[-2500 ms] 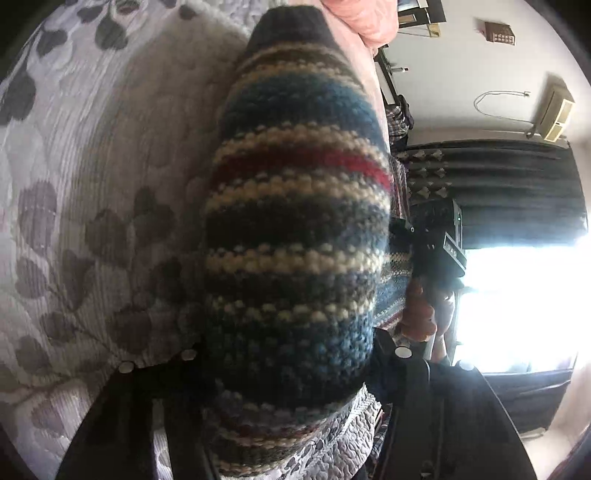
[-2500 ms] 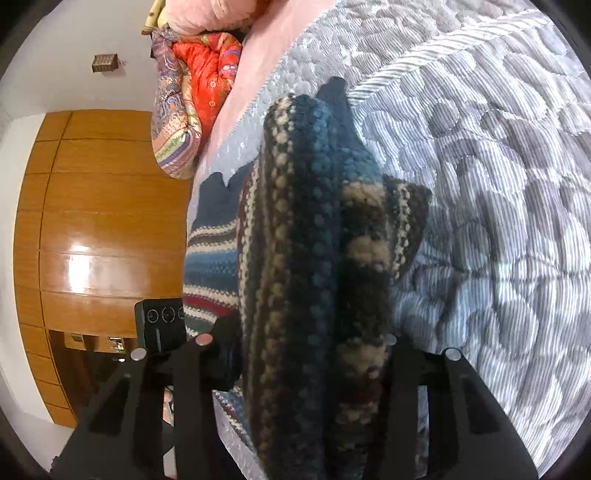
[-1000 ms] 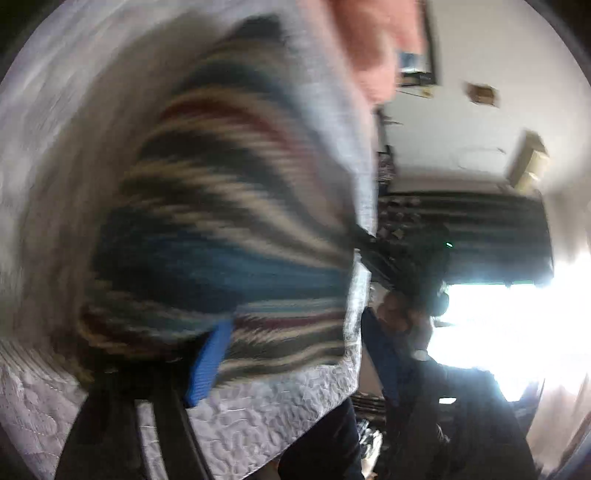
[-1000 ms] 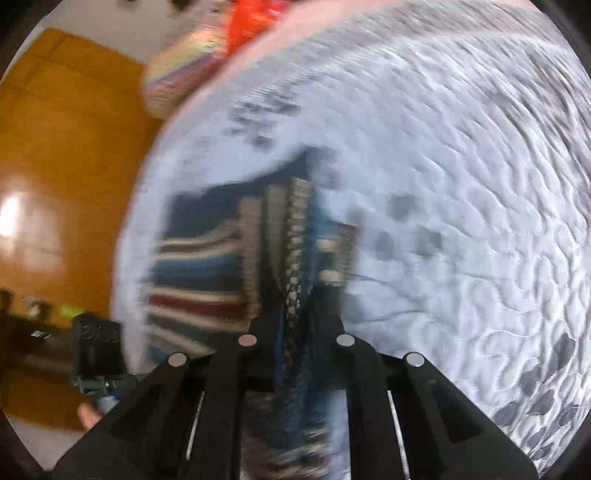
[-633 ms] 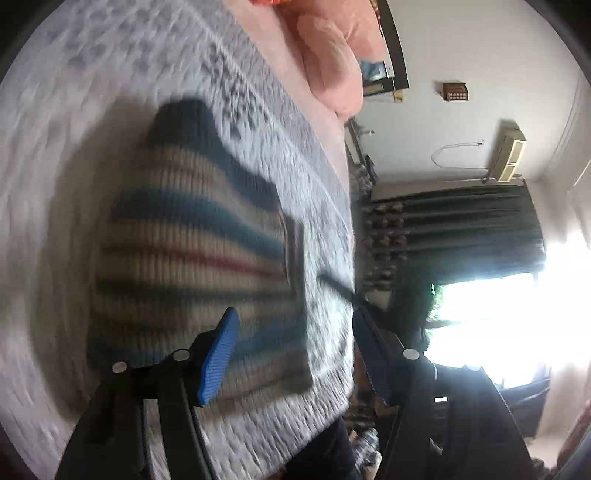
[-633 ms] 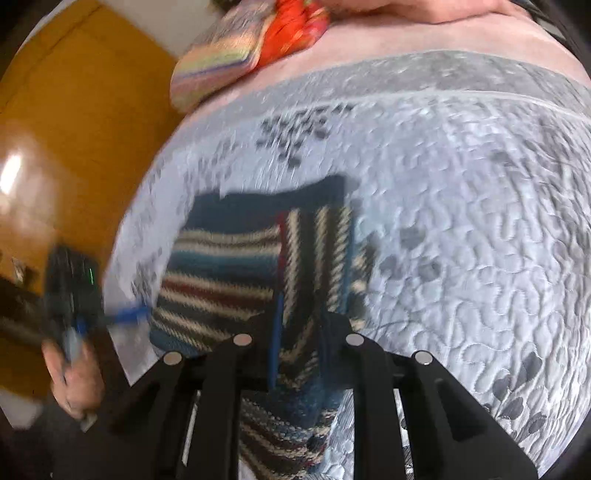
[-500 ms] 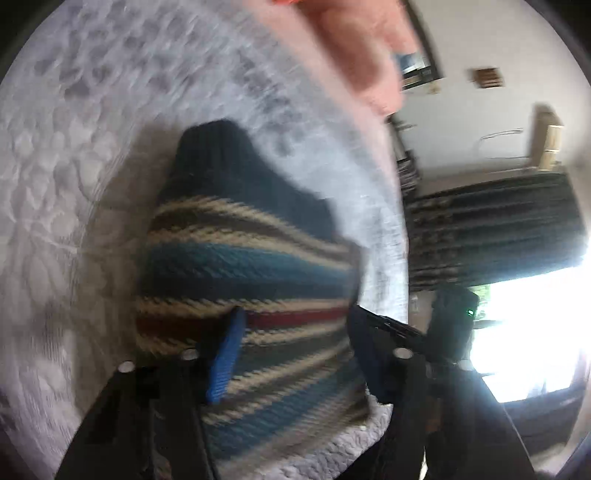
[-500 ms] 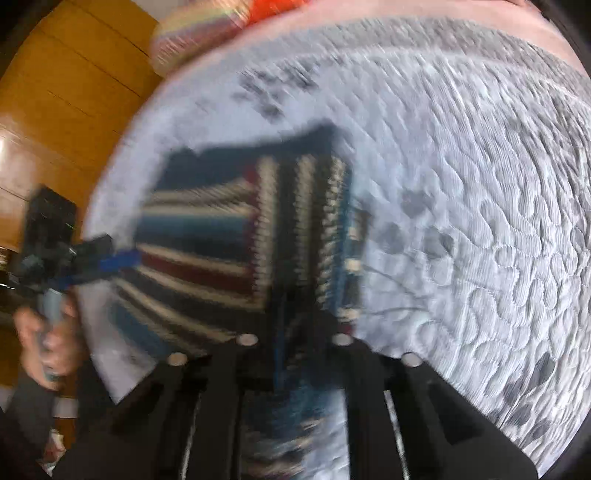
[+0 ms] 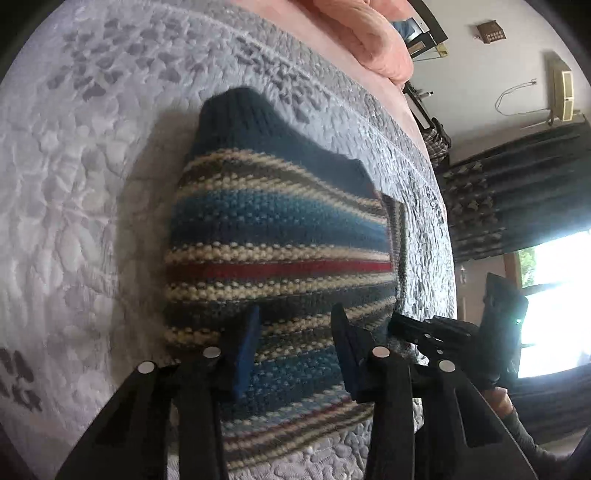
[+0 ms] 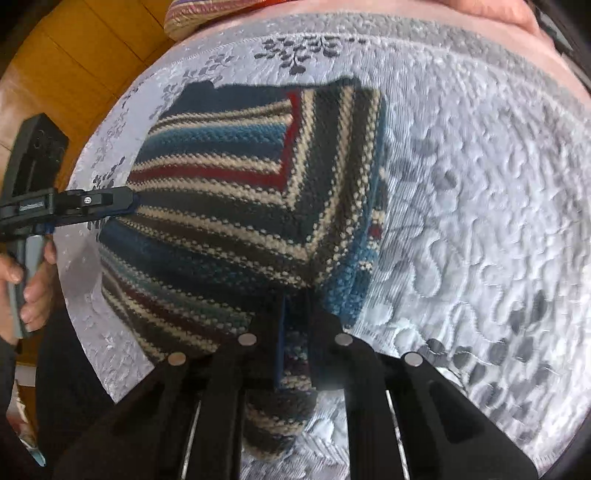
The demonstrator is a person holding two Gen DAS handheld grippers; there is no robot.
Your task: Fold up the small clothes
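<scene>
A striped knitted sweater (image 9: 277,236) in blue, cream, red and dark bands lies flat on the grey quilted bedspread (image 9: 74,184). One side is folded over the body, so its stripes (image 10: 332,166) run crosswise to the rest. My left gripper (image 9: 295,339) hovers open over the sweater's near edge, blue pads apart. In the right wrist view it (image 10: 127,199) touches the sweater's (image 10: 221,206) left edge. My right gripper (image 10: 297,321) is shut on the fabric at the near corner of the folded part. In the left wrist view it (image 9: 399,325) shows at the sweater's right edge.
Bare bedspread (image 10: 480,184) spreads to the right of the sweater. A pink pillow (image 9: 369,40) and a colourful cushion (image 10: 207,14) lie at the head of the bed. A wooden wardrobe (image 10: 74,55) stands past the left edge, dark curtains (image 9: 517,184) on the other side. A person's hand (image 10: 33,280) holds the left gripper.
The sweater went from hanging bunched in both grippers to lying flat on the bed. My left gripper let go and opened. The right one kept its hold.
</scene>
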